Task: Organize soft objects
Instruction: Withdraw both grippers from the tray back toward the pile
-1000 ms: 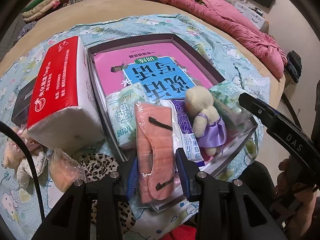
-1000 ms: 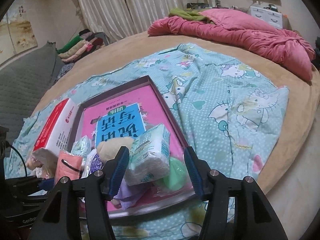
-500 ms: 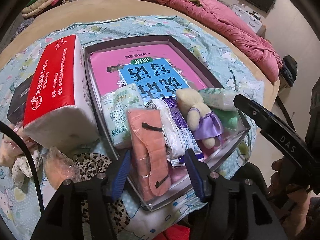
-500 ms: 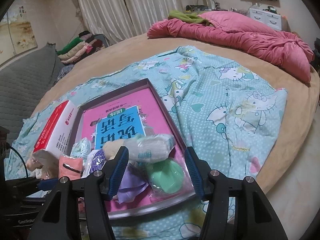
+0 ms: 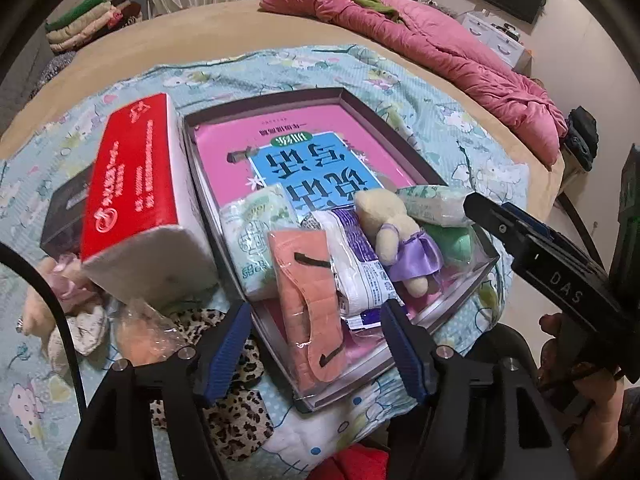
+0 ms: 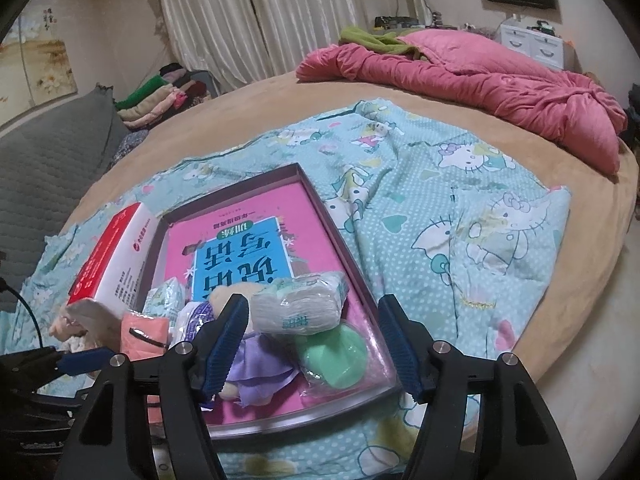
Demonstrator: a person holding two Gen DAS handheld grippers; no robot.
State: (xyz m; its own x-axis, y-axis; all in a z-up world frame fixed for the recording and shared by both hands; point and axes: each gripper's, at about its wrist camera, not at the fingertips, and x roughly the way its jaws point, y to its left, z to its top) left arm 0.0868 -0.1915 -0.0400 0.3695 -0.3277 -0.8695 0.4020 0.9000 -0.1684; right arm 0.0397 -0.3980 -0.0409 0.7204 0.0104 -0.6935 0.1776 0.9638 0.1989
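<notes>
Bed with blue cartoon sheet [image 6: 420, 216], tray [image 5: 420, 164] at near edge already packed with tissue pack [image 6: 298, 312], plush doll [image 5: 394, 226], pink mask [image 5: 310, 300]; left gripper [image 5: 316, 344] and right gripper [image 6: 312, 342] both released, empty; next, probably the loose leopard cloth [image 5: 236, 412] at near left.

Home bedroom, round bed [image 6: 592, 300] (pink duvet [image 6: 480, 72]), curtains [image 6: 224, 20]

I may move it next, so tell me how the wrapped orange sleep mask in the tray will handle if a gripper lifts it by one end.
The orange sleep mask is thin fabric, so it would likely droop. Its glossy clear wrapper looks slippery, so the fingers may slide. It already overhangs the tray rim, so a nudge could tip it out.
</notes>
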